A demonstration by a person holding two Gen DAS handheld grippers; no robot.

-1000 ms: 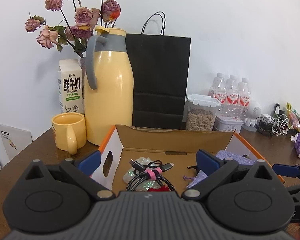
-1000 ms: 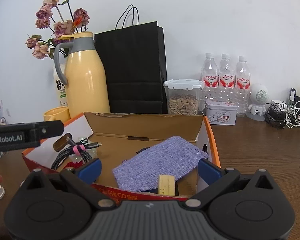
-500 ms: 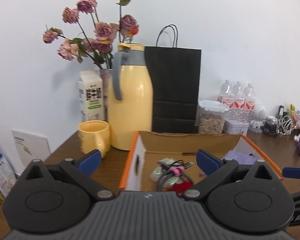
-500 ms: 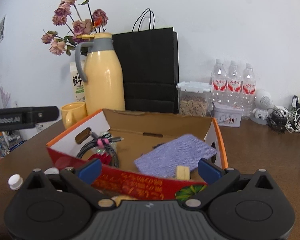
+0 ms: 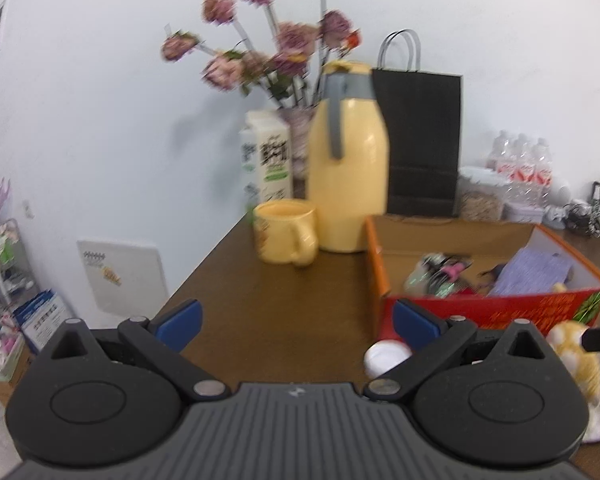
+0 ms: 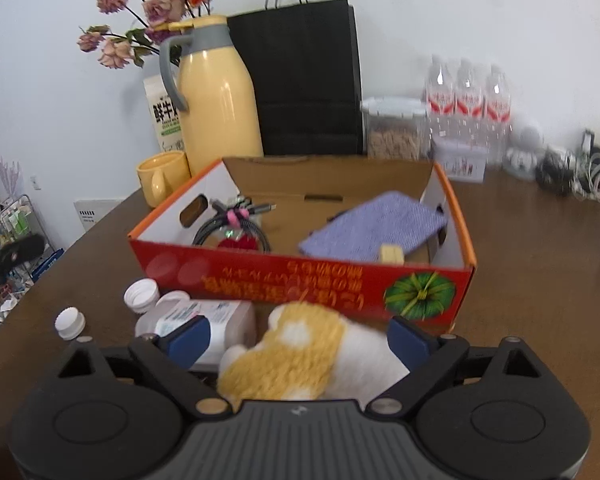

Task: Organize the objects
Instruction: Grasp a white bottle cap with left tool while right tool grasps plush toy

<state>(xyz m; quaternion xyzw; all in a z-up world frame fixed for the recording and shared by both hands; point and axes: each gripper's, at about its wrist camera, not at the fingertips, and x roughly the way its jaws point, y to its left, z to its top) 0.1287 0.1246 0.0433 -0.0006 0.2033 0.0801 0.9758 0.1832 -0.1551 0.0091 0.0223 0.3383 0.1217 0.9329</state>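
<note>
Brown tabletop [image 6: 520,264] carries a plush toy [image 6: 300,354] just in front of the red cardboard box [image 6: 300,276], its long axis running roughly left to right. It lies between the spread jaws of the right gripper [image 6: 300,338], which have just been closing; contact seems unlikely through the blur. Its near end is hidden. Beside it lies a bottle [image 6: 204,320]. The left gripper [image 5: 296,322] is wide apart, empty.

The milk carton [image 6: 165,114] bears large black Chinese characters, "鲜牛", with the rest hidden behind the jug. The box [image 6: 300,276] front carries a row of yellow characters printed upside down, too blurred to read.
</note>
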